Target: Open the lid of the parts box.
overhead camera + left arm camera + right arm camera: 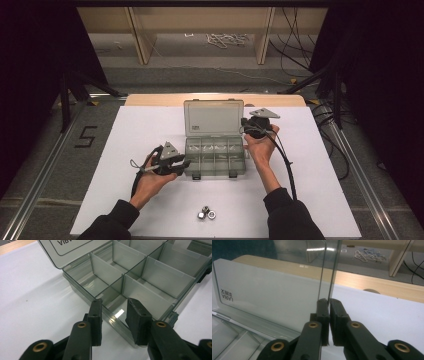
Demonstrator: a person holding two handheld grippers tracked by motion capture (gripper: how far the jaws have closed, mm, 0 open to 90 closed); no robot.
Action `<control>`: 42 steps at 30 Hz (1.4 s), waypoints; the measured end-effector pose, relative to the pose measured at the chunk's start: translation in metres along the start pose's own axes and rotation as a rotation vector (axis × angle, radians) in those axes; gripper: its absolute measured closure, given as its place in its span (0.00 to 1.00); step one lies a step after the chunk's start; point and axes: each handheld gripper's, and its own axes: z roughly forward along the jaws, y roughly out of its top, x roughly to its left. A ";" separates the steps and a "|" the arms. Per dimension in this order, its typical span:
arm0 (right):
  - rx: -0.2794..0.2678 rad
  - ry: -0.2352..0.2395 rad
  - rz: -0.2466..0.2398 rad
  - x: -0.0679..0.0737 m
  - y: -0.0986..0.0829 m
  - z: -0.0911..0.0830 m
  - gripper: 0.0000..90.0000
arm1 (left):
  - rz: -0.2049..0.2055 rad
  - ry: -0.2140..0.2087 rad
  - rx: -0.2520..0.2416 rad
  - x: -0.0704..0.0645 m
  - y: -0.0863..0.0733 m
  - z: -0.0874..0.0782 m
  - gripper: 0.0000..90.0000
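Pinching the lid (274, 297) edge, right gripper (328, 300) could tip the organizer box (215, 157) backward if pulled; left gripper (113, 302), jaws apart at its wall, steadies nothing.

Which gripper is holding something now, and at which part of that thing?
The right gripper pinches the open lid of the compartment box at its side edge. The left gripper is open, straddling the box's wall without clamping.

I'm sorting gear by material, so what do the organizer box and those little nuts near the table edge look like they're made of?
The organizer box looks like smoky, see-through hard plastic, glossy: the table shows through its lid, pinched by the right gripper, and its dividers catch glare. The nuts look like bright metal, probably steel, judging by their silvery shine, though they're small.
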 end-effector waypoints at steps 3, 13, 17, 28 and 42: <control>0.015 -0.010 0.003 0.000 0.001 0.001 0.96 | 0.000 -0.008 0.009 0.001 0.000 -0.001 0.73; 0.025 0.003 0.033 -0.002 0.003 0.006 0.97 | 0.000 -0.003 -0.003 0.001 0.000 0.000 0.73; 0.033 0.006 0.037 -0.004 0.003 0.008 0.97 | 0.004 -0.016 -0.005 0.002 0.000 0.000 0.72; 0.055 0.042 0.062 -0.002 0.002 0.009 0.84 | -0.014 -0.014 -0.005 0.001 0.000 0.000 0.72; -0.022 0.111 0.047 0.009 0.008 -0.016 0.61 | -0.005 -0.015 0.002 0.002 0.000 0.000 0.73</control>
